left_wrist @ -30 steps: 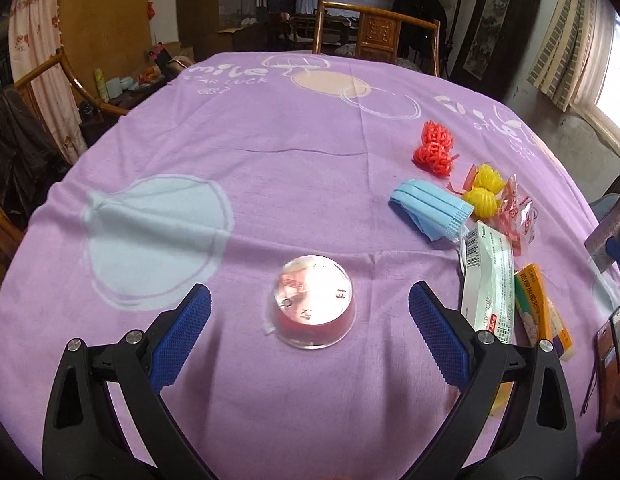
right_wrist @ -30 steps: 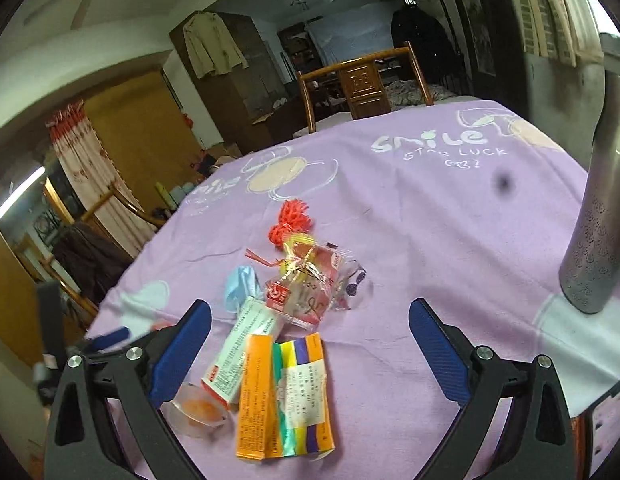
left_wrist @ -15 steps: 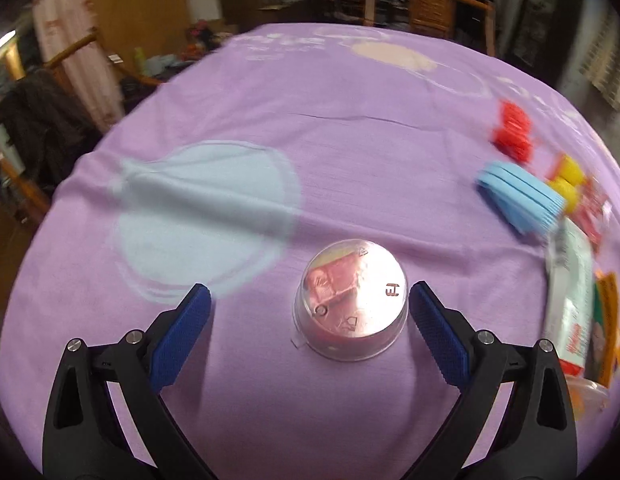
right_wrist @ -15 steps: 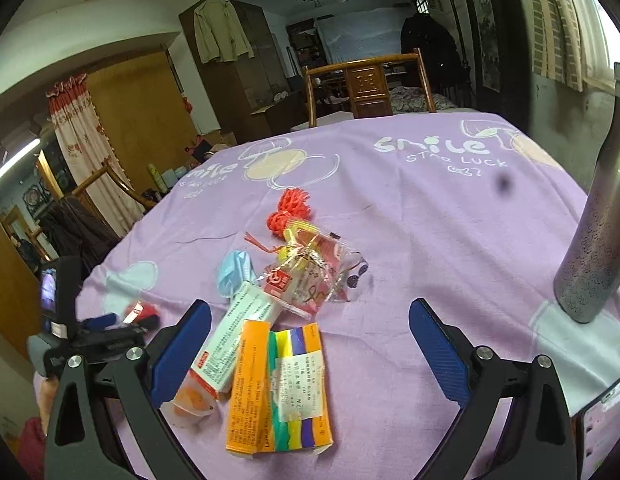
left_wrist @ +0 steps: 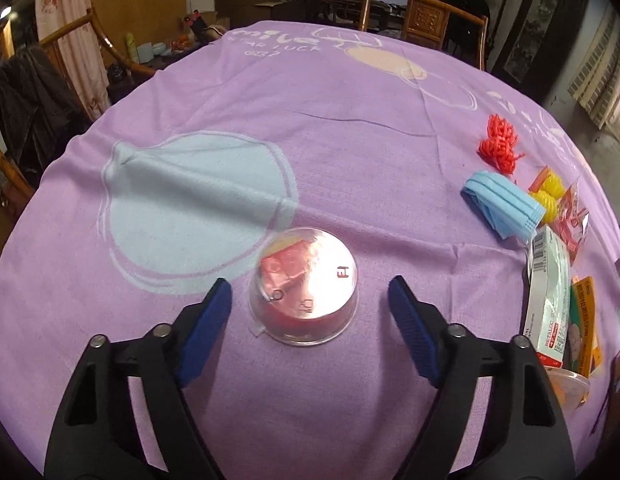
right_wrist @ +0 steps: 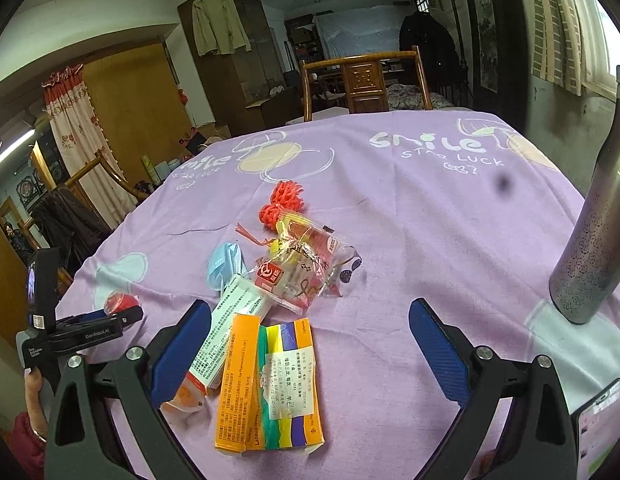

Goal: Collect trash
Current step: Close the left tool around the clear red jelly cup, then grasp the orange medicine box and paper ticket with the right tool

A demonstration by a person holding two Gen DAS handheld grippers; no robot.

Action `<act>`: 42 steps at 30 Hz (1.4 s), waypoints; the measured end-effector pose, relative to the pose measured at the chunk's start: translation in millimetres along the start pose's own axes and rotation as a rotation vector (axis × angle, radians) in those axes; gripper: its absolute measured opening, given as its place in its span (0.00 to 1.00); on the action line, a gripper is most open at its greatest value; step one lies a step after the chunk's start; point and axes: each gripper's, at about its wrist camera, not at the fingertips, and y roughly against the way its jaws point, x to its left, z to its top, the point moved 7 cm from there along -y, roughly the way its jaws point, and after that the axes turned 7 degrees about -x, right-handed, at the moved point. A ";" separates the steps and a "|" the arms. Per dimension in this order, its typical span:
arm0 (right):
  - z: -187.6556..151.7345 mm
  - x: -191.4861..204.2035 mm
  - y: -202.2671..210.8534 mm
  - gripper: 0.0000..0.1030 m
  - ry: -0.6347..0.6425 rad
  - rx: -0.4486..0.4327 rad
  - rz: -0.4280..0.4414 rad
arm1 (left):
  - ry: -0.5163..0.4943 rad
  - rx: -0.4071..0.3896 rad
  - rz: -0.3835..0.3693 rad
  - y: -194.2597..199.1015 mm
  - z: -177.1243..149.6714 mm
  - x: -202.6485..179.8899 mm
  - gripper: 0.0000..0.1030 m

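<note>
An upturned clear plastic cup with red contents sits on the purple tablecloth. My left gripper is open, its blue pads on either side of the cup, not touching it. The cup shows small in the right wrist view. My right gripper is open and empty above an orange and striped medicine box. Around it lie a white box, a clear snack wrapper, a blue face mask, red netting and a small orange cup.
A steel flask stands at the right. A phone lies at the near right edge. Wooden chairs stand around the round table. The left hand's gripper body shows at the left table edge.
My left gripper has moved in on the cup and its jaws have narrowed around it. My right gripper has shifted only slightly over the boxes.
</note>
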 end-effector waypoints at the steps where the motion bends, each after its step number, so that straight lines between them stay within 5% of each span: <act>1: -0.4 -0.3 -0.6 0.95 -0.005 0.005 0.005 | 0.009 -0.003 -0.003 1.1 0.7 1.9 0.67; 3: -1.9 -0.3 -2.2 0.95 -0.007 0.015 0.010 | 0.019 -0.010 -0.023 5.1 1.3 3.2 0.52; 9: -11.9 4.6 -13.3 0.95 0.020 0.087 0.019 | 0.061 -0.112 -0.102 29.0 15.9 3.6 0.52; 26: -59.9 23.2 -49.6 0.95 0.066 0.313 0.052 | 0.043 -0.108 -0.121 29.4 15.7 -3.8 0.52; 28: -60.9 25.6 -49.0 0.88 0.076 0.307 0.054 | 0.043 -0.110 -0.121 29.5 15.9 -3.9 0.52; 29: -60.3 27.0 -47.7 0.61 0.083 0.297 0.060 | 0.044 -0.110 -0.121 29.5 15.9 -3.7 0.52; 31: -54.3 31.0 -41.0 0.51 0.075 0.257 0.088 | 0.045 -0.111 -0.122 29.8 15.8 -3.6 0.52; 36: -29.3 31.0 -18.4 0.50 0.078 0.117 0.089 | 0.045 -0.122 -0.126 32.6 17.0 -3.8 0.52; 42: -20.8 32.3 -12.0 0.51 0.069 0.091 0.114 | 0.037 -0.143 -0.129 38.6 17.4 -5.0 0.52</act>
